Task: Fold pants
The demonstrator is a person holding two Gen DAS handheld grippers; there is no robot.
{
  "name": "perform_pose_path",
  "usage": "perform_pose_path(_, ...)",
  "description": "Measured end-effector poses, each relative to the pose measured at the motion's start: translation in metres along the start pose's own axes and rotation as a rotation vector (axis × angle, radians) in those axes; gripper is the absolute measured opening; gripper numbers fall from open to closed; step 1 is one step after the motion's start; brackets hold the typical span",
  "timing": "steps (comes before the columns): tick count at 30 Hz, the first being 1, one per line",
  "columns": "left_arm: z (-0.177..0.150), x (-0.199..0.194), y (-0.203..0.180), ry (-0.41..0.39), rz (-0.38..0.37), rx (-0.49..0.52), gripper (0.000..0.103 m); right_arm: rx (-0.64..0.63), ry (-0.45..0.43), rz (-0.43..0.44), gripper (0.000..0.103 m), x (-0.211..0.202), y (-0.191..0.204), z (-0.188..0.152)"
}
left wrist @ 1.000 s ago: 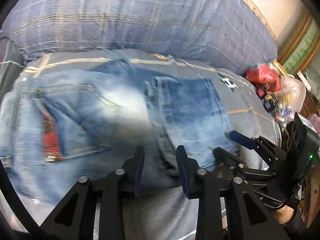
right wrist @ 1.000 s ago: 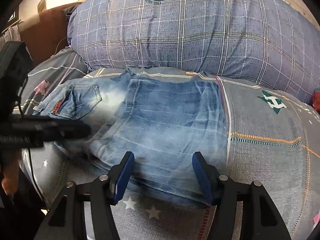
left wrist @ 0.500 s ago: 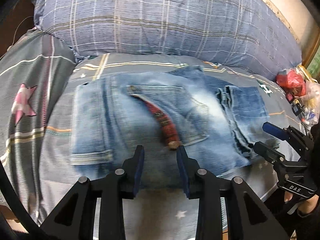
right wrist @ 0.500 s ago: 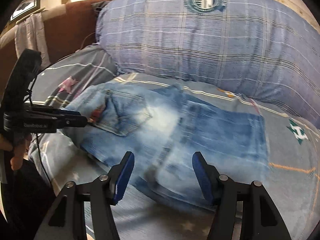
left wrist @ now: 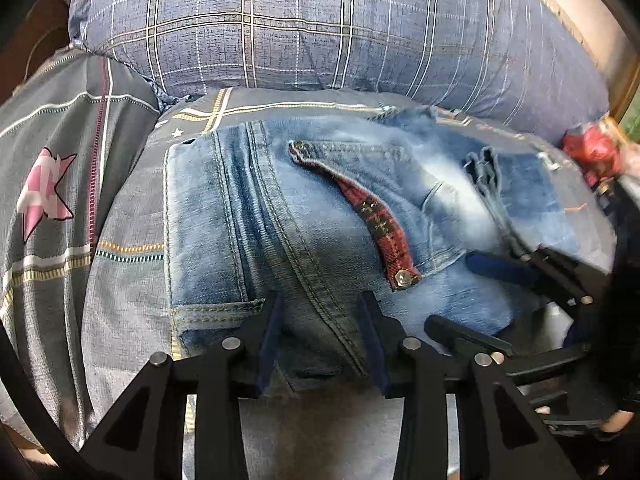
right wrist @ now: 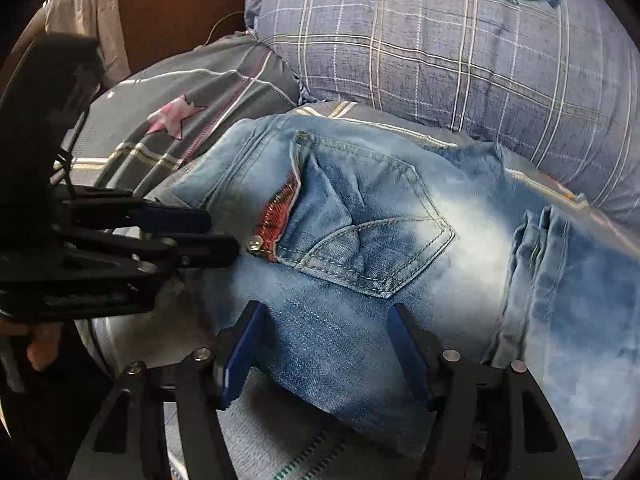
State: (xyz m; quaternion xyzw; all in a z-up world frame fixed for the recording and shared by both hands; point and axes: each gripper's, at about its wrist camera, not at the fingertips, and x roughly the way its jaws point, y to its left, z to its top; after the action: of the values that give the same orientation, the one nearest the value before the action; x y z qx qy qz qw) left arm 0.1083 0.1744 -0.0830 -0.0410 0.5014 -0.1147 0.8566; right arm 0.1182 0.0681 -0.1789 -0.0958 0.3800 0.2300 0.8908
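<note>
Denim jeans [left wrist: 320, 216] lie partly folded; both grippers, left [left wrist: 320, 340] and right [right wrist: 328, 352], have just widened, gripping nothing, nearing the red-trimmed pocket [right wrist: 360, 220] for another fold.

pants [left wrist: 280, 216]: faded denim cloth | pillow [left wrist: 320, 24]: woven checked cloth

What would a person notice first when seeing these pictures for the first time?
The pale blue jeans lie partly folded on the grey bedspread, in the middle of both views. A red plaid pocket flap with a metal stud stands out against the denim. Behind them rests a large blue checked pillow, and both hand-held grippers hover open over the jeans' near edge.
</note>
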Motion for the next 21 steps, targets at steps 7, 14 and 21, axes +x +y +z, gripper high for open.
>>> perform_pose_path(7,0.024,-0.038,0.043,-0.068,-0.005,-0.126,0.051,-0.013,-0.053,0.003,0.07,-0.027,0.006,0.015)
perform_pose_path(14,0.031,-0.015,0.063,0.007,0.077,-0.124,0.055,-0.14,-0.083,0.056,0.07,-0.029,0.056,0.035)
perform_pose_path(21,0.022,0.023,0.083,0.076,0.042,-0.181,0.055,-0.286,-0.016,-0.004,0.07,0.026,0.086,0.031)
